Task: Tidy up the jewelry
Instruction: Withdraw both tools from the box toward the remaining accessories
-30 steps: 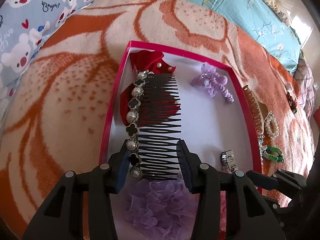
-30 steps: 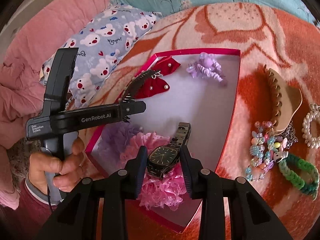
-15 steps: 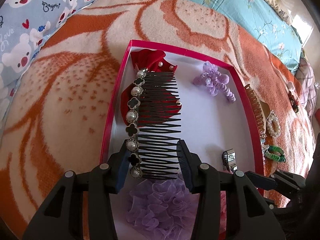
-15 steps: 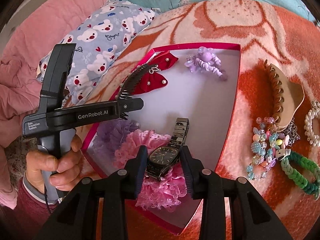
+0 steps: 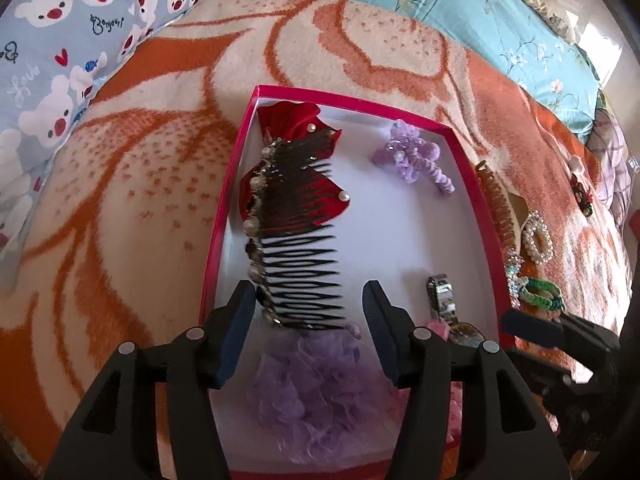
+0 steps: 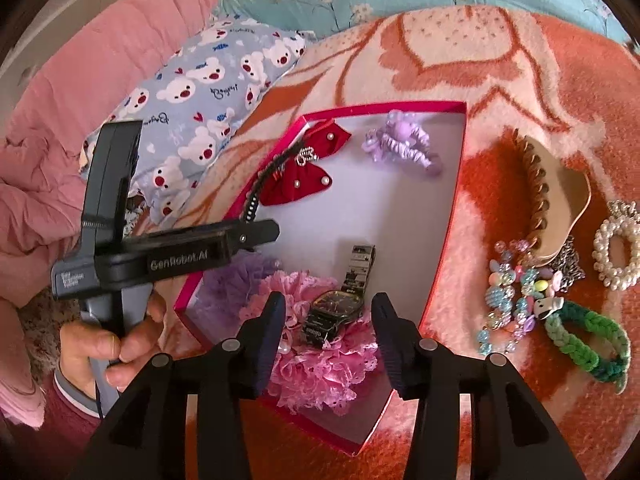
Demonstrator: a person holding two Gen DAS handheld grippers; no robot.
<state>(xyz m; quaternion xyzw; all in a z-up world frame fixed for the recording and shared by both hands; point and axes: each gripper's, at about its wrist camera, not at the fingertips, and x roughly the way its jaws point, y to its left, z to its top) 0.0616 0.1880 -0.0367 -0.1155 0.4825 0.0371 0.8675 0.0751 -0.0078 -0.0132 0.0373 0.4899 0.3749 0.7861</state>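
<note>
On the bed, a pink-rimmed box (image 5: 224, 216) lay on an orange-and-cream blanket (image 5: 132, 184), with a bear-print pillow (image 5: 60, 40) off to the far left. The left tool (image 5: 306, 312) hung over the box's near left side; its jaws had just been opening and stood apart, and the black comb (image 5: 298, 240) lay between them, blurred, with neither pad pressing on it. The comb's far end rested across a red bow (image 5: 296, 124), and a lilac frilly scrunchie (image 5: 316, 392) sat just below it. Farther right in the box lay a purple hair tie (image 5: 412, 160). The right tool (image 6: 328, 320) had likewise just been opening; its pads stood clear of the black watch (image 6: 336, 312), which lay on a pink frilly scrunchie (image 6: 320, 372) inside the box. Right of the box, on the blanket, sat a tan hair claw (image 6: 560, 192), a beaded bracelet (image 6: 516, 300), a pearl ring (image 6: 616, 244) and a green braided band (image 6: 588, 336).
</note>
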